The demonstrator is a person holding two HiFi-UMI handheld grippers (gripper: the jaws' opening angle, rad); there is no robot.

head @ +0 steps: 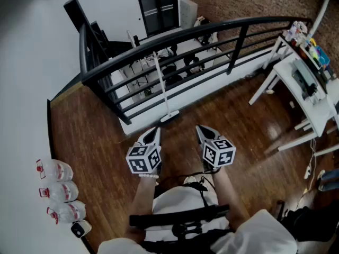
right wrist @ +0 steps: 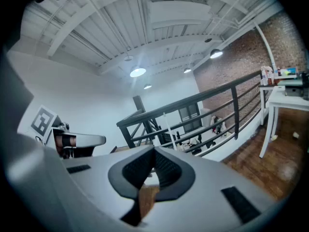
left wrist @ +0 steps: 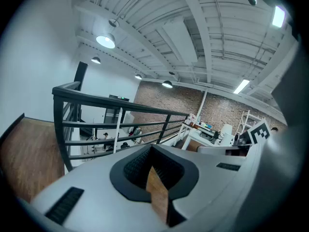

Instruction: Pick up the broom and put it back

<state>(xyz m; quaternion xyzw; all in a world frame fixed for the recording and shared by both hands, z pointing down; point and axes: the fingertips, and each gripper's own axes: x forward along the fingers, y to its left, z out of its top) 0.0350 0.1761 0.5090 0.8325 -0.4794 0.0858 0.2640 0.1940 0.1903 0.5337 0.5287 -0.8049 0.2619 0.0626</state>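
In the head view the left gripper [head: 154, 133] and right gripper [head: 202, 132] sit side by side at frame centre, low over the wood floor [head: 90, 142]. Each gripper's own view shows its tips pressed together with nothing between them, only floor showing through the hollow behind the pads. Only the head view shows the bottles [head: 57, 190] at the lower left and the broom's head on the floor. The broom [head: 161, 83] stands just above the grippers in frame, nearer the left one, apart from both and leaning on the black railing [head: 212, 30]. In the left gripper view its white handle [left wrist: 117, 129] rises left of the shut tips; in the right gripper view the handle [right wrist: 170, 129] stands just right of them. The gripper views alone show ceiling lamps [left wrist: 105, 41] and, farthest back, a brick wall [left wrist: 169, 100].
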